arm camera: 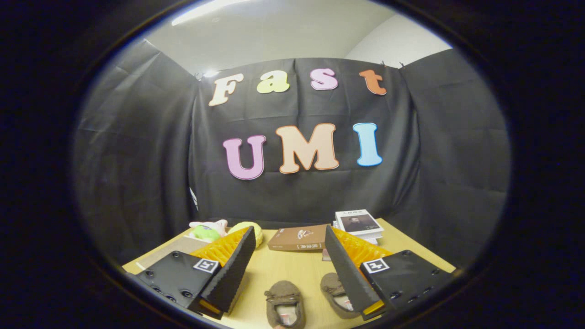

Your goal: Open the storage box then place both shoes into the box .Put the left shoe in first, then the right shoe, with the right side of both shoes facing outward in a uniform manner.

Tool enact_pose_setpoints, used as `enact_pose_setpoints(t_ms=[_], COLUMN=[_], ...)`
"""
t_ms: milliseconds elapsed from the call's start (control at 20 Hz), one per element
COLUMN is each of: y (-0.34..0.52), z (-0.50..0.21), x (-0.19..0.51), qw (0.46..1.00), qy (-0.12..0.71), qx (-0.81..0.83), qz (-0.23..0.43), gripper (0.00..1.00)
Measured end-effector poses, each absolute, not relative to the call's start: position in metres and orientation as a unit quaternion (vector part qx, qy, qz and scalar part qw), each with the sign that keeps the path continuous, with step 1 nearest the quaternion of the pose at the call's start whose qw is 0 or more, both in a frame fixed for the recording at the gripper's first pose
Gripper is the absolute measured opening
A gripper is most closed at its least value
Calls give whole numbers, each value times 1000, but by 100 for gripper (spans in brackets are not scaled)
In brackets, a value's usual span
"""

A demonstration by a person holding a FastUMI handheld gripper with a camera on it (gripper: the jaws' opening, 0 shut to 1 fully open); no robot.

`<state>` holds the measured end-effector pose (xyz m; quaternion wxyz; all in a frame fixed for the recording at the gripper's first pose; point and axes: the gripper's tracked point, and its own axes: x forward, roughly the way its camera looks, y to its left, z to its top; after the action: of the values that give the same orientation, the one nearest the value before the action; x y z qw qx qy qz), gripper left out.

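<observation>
Lit from overhead ceiling strip point(205, 10), w/ glare; dim at booth cloth, soft shadows on table point(292, 269). Strong fisheye bend at edges, slight blur on gripper point(289, 267) fingers, spread apart.

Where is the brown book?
In the gripper view, the brown book lies on the table beyond the open gripper, left of the book stack and right of the plush toys.

Black wrinkled cloth point(137, 151) drapes the booth on three sides, above a pale wooden tabletop point(279, 269). Over the cloth, a white ceiling point(283, 32) carries one bright strip light point(205, 11).
</observation>
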<state>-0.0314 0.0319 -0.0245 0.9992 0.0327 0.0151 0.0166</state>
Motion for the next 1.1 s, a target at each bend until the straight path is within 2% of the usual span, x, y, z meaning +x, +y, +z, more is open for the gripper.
enact_pose_setpoints(t_ms=[250,500,900,1100], y=[51,84,132,152], z=[-47,-77,-151,-181], x=[-39,-57,-74,-75], qw=[996,975,868,825], qy=[33,47,101,107], qx=[73,211,485,555], qz=[26,48,29,10], gripper=[95,96,98,98])
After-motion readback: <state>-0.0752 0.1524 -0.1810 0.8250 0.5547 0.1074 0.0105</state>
